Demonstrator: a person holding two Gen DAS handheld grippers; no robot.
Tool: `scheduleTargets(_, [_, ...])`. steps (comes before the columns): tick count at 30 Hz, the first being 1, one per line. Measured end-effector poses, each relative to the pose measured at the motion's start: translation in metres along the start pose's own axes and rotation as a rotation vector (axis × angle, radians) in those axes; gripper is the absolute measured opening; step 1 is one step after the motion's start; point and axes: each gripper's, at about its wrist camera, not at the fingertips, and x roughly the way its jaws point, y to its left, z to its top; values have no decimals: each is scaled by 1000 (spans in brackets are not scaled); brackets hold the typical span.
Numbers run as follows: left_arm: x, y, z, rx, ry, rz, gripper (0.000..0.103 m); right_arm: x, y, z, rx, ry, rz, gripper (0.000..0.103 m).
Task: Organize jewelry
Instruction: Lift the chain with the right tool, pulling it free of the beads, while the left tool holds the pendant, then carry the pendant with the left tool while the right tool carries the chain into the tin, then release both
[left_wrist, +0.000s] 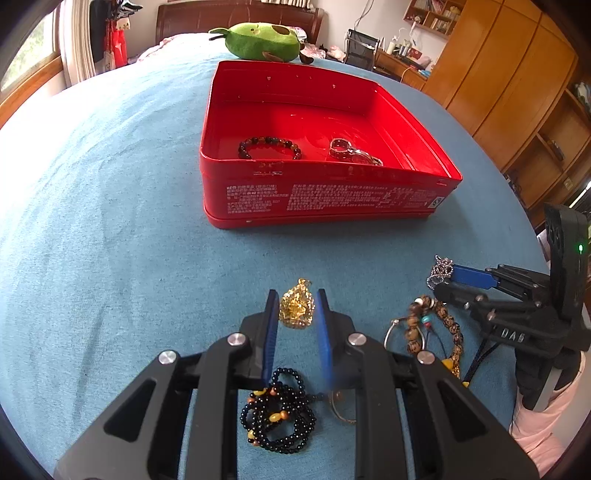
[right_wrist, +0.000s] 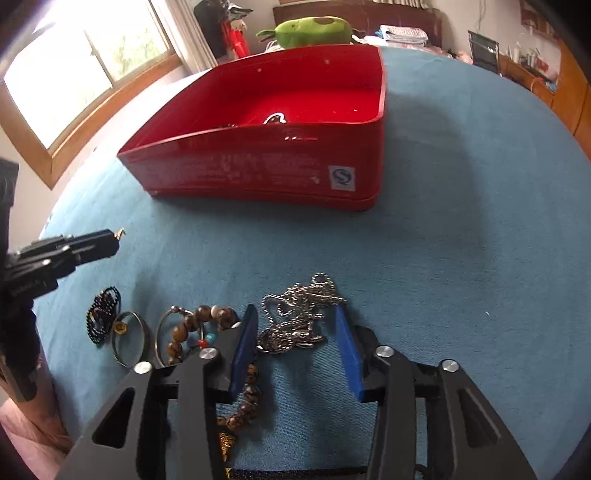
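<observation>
A red tin box (left_wrist: 325, 199) (right_wrist: 258, 173) stands open on the blue cloth, with a dark bead bracelet (left_wrist: 269, 146) and a silver piece (left_wrist: 351, 149) inside. My left gripper (left_wrist: 295, 308) is open, its fingers on either side of a gold pendant (left_wrist: 296, 304) on the cloth. A black bead necklace (left_wrist: 279, 410) lies under it. My right gripper (right_wrist: 297, 314) is open around a silver ball chain (right_wrist: 295, 314), which also shows in the left wrist view (left_wrist: 439, 269). A brown bead bracelet (right_wrist: 207, 325) (left_wrist: 432, 325) lies to its left.
Metal hoop rings (right_wrist: 129, 343) and a black bead pile (right_wrist: 103, 314) lie left of the right gripper. A green plush toy (left_wrist: 258, 40) sits beyond the box. A wooden wardrobe (left_wrist: 517, 92) stands at the right and a window (right_wrist: 81, 66) at the left.
</observation>
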Motion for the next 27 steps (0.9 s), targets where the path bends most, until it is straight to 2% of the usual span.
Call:
scheduleTargets(3, [2, 0, 1, 3, 2, -1, 18, 4, 8, -1, -28, -9, -42, 44])
scheduleTargets(5, [3, 0, 1, 1, 6, -2, 18, 4, 8, -2, -26, -15, -37, 30])
scheduleTargets(9, [6, 1, 2, -6, 11, -2, 18, 5, -2, 0, 27, -20, 17, 13])
scheduleTargets(12, [7, 2, 3, -8, 12, -4, 18, 1, -13, 2, 82, -29, 86, 11])
scheduleTargets(19, [3, 3, 2, -15, 1, -13, 18, -36, -27, 5, 131, -162, 193, 10])
scheduleTargets(27, [-15, -2, 7, -16, -37, -39, 18, -62, -32, 12, 145, -228, 247, 10])
